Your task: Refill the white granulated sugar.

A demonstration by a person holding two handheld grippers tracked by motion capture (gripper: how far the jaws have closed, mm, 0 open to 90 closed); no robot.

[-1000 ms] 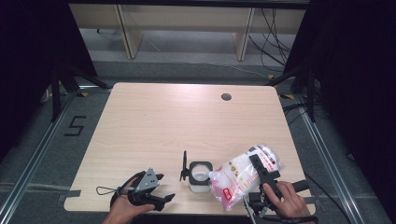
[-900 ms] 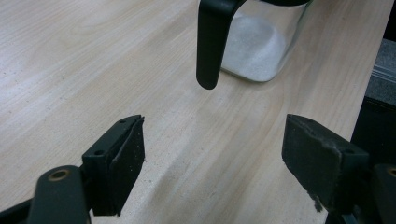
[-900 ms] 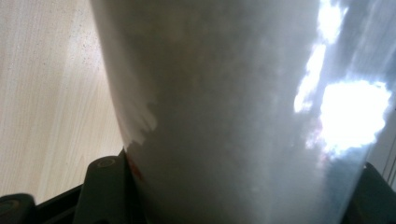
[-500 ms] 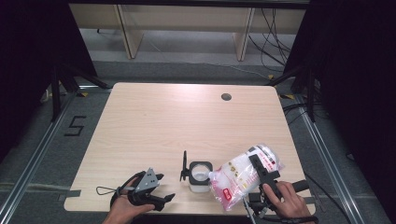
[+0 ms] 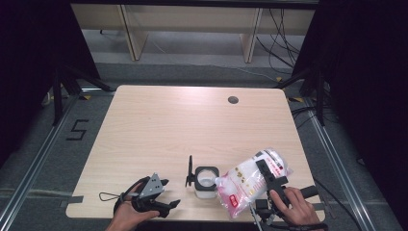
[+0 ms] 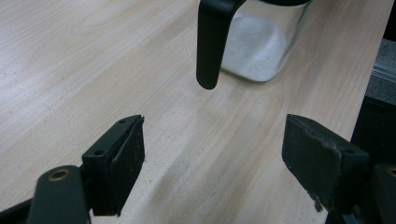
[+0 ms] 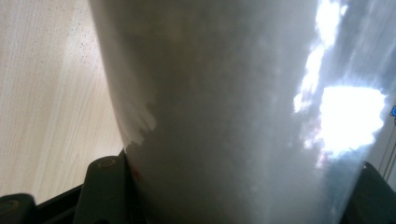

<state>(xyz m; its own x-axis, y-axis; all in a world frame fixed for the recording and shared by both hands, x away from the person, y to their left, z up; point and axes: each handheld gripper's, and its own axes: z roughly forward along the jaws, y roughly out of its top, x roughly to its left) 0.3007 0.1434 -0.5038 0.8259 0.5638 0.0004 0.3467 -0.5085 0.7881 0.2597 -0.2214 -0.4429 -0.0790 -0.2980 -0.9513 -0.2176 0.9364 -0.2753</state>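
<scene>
Right gripper [image 5: 263,169] has its fingers clamped around a tilted bag of white granules [image 5: 248,180], mouth at the glass jar [image 5: 207,180]. Left gripper [image 5: 166,195] rests on the tabletop [image 5: 168,125] near the jar, fingers wide open and empty.

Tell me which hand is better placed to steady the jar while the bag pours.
Left. The left gripper is open and empty, its jaws facing the jar and its black handle. The right gripper is shut on the tilted bag, whose corner sits at the jar's mouth.

"5" mark [image 5: 77,130] on floor [image 5: 43,144]
</scene>
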